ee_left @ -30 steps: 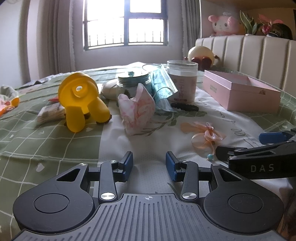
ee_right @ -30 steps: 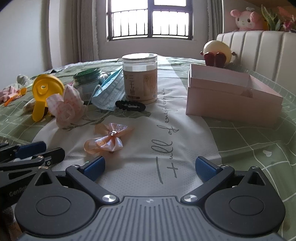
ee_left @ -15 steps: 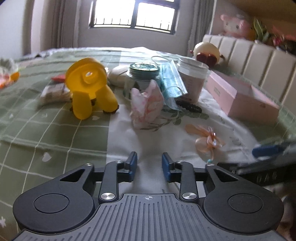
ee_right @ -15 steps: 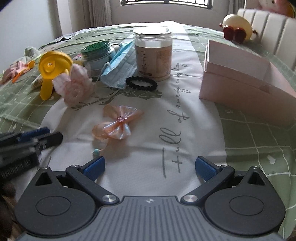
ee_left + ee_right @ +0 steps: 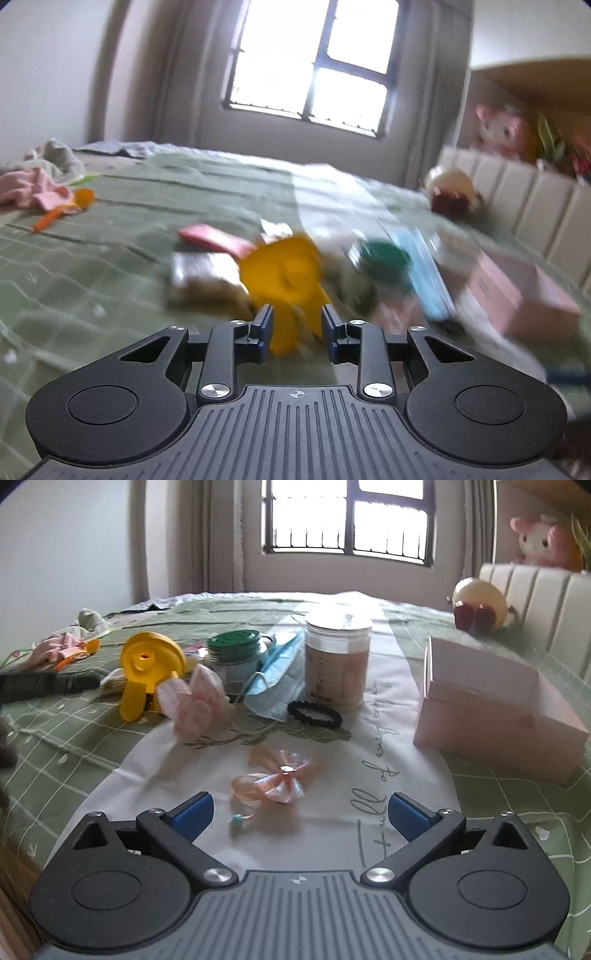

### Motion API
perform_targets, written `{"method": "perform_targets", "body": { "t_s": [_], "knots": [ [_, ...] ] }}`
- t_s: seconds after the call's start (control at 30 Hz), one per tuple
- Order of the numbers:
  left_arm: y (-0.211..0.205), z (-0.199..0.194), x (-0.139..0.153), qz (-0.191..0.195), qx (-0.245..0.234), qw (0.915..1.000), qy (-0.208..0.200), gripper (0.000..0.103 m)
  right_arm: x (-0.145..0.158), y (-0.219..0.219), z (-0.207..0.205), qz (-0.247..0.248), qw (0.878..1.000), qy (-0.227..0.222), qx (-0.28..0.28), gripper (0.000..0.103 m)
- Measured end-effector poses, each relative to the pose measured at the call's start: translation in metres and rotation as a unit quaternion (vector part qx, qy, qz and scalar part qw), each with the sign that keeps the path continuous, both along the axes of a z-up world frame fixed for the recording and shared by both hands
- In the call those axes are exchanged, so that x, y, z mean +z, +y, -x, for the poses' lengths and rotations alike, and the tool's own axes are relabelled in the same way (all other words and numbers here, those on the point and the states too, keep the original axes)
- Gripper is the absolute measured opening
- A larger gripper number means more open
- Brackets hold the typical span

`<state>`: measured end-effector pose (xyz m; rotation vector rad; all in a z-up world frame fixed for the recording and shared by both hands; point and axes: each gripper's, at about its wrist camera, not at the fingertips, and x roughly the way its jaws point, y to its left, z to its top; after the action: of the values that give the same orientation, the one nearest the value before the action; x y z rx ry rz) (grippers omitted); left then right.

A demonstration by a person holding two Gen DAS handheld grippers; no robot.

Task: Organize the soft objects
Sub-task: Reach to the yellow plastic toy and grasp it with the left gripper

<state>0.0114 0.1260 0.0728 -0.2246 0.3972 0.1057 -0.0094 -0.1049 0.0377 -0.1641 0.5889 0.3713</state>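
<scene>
Left gripper (image 5: 296,328): jaws part-way apart with a gap between the pads, nothing clasped; its view is smeared by motion blur.
Yellow toy (image 5: 286,280): straight ahead of the left gripper, its lower legs showing in the gap between the two pads (whether the pads touch it cannot be told through the blur). In the right view the same toy (image 5: 147,672) stands on the green bedspread (image 5: 55,746), left of centre.
Right gripper (image 5: 299,808): jaws spread wide, holding nothing.
Peach ribbon bow (image 5: 277,775): lying flat on the white printed panel, just ahead of the right gripper and between the lines of its two fingers, slightly nearer the left finger; apart from both.
Pink cloth flower (image 5: 195,701): just beside the yellow toy, on its right.
Blue face mask (image 5: 277,679): leaning between the green-lidded jar (image 5: 236,653) and the clear jar (image 5: 338,664).
Black hair tie (image 5: 314,713): at the clear jar's foot.
Pink box (image 5: 495,709): open, well right of the bow.
</scene>
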Motion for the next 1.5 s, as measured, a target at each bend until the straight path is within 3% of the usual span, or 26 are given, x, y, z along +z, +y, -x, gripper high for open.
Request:
{"method": "perform_targets", "body": {
  "t_s": [0.1, 0.2, 0.27, 0.37, 0.5, 0.53, 0.6, 0.7, 0.8, 0.87, 0.93, 1.0, 1.1, 1.17, 1.3, 1.5],
  "knots": [
    [0.016, -0.019, 0.023, -0.027, -0.061, 0.9972, -0.033, 0.031, -0.005, 0.002, 0.007, 0.011, 1.0, -0.02, 0.021, 0.101],
    [0.035, -0.055, 0.056, -0.046, -0.12, 0.9911, -0.035, 0.031, -0.005, 0.005, 0.012, 0.004, 0.999, -0.024, 0.036, 0.101],
    [0.049, -0.086, 0.072, -0.032, -0.153, 0.9876, -0.005, 0.031, -0.005, 0.003, 0.014, -0.009, 0.999, -0.021, 0.036, 0.101],
    [0.061, -0.127, 0.071, -0.005, -0.215, 0.9746, 0.064, 0.031, -0.007, -0.003, 0.013, -0.032, 0.999, -0.007, 0.032, 0.101],
    [0.048, -0.149, 0.049, -0.067, -0.242, 0.9564, 0.15, 0.031, -0.011, -0.011, 0.014, -0.042, 0.999, 0.002, 0.026, 0.101],
    [0.043, -0.146, 0.043, -0.079, -0.253, 0.9504, 0.162, 0.035, -0.012, -0.013, 0.015, -0.041, 0.999, 0.001, 0.026, 0.101],
    [0.035, -0.132, 0.036, -0.118, -0.265, 0.9434, 0.161, 0.046, -0.012, -0.015, 0.016, -0.043, 0.999, -0.003, 0.028, 0.101],
    [0.02, -0.12, 0.028, -0.179, -0.258, 0.9336, 0.172, 0.047, -0.013, -0.016, 0.018, -0.048, 0.998, -0.008, 0.03, 0.101],
    [0.019, -0.117, 0.017, -0.218, -0.234, 0.9279, 0.192, 0.049, -0.013, -0.012, 0.022, -0.044, 0.998, -0.018, 0.035, 0.101],
    [0.023, -0.121, 0.009, -0.214, -0.221, 0.9304, 0.199, 0.051, -0.014, -0.008, 0.028, -0.032, 0.998, -0.028, 0.042, 0.101],
    [0.026, -0.119, 0.007, -0.202, -0.215, 0.9374, 0.185, 0.051, -0.013, -0.004, 0.032, -0.021, 0.998, -0.037, 0.046, 0.101],
    [0.023, -0.116, 0.007, -0.213, -0.209, 0.9391, 0.169, 0.05, -0.012, -0.004, 0.035, -0.016, 0.998, -0.042, 0.05, 0.101],
    [0.021, -0.107, 0.008, -0.213, -0.203, 0.9433, 0.153, 0.04, -0.009, -0.003, 0.036, -0.015, 0.998, -0.046, 0.048, 0.101],
    [0.026, -0.096, 0.011, -0.191, -0.212, 0.95, 0.127, 0.021, -0.007, -0.001, 0.035, -0.011, 0.998, -0.049, 0.047, 0.101],
    [0.045, -0.072, 0.026, -0.132, -0.2, 0.967, 0.088, 0.018, 0.003, 0.008, 0.031, -0.004, 0.996, -0.069, 0.049, 0.098],
    [0.054, -0.022, 0.045, -0.095, -0.197, 0.9748, 0.044, 0.017, 0.02, 0.042, -0.004, -0.012, 0.996, -0.044, 0.074, 0.081]
  ]
}}
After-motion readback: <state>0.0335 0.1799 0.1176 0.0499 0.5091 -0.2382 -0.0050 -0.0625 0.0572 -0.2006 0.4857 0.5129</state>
